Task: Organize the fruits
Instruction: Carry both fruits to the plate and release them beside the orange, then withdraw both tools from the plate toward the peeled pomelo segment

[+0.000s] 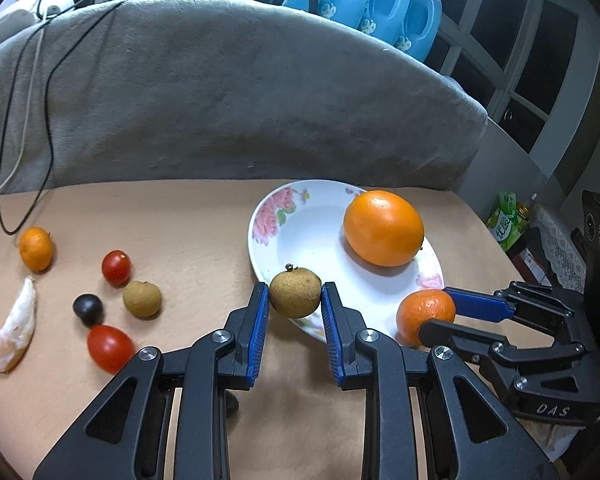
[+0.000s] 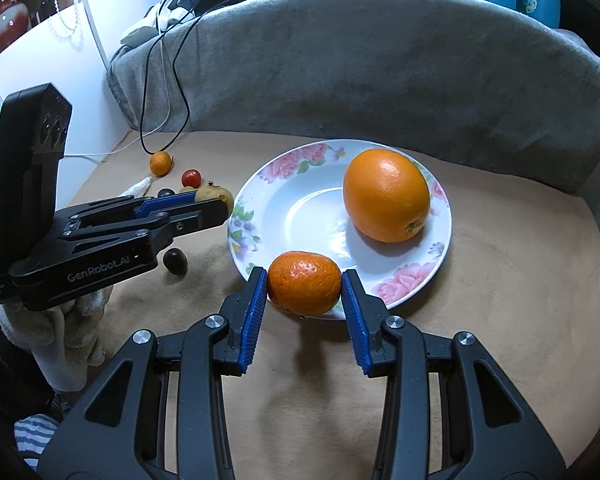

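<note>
Beige worktop point(image 2: 500, 280) under both tools. Left tool point(image 1: 295, 296) clamped on longan point(image 1: 295, 294), over near rim of plate point(image 1: 296, 232). Right tool point(image 2: 304, 286) clamped on mandarin point(image 2: 303, 283), likewise at plate rim. Orange point(image 2: 386, 195) on plate. Tomatoes point(image 1: 116, 267) and loose fruit off left.

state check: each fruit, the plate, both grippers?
Left gripper: shut on brown round longan, held over the plate's near rim.
Right gripper: shut on small orange mandarin, at the plate's near edge.
White floral plate: holds only the large orange.
Second brown longan, two red cherry tomatoes, dark round fruit, small mandarin, peeled citrus segment: loose on the table.
</note>
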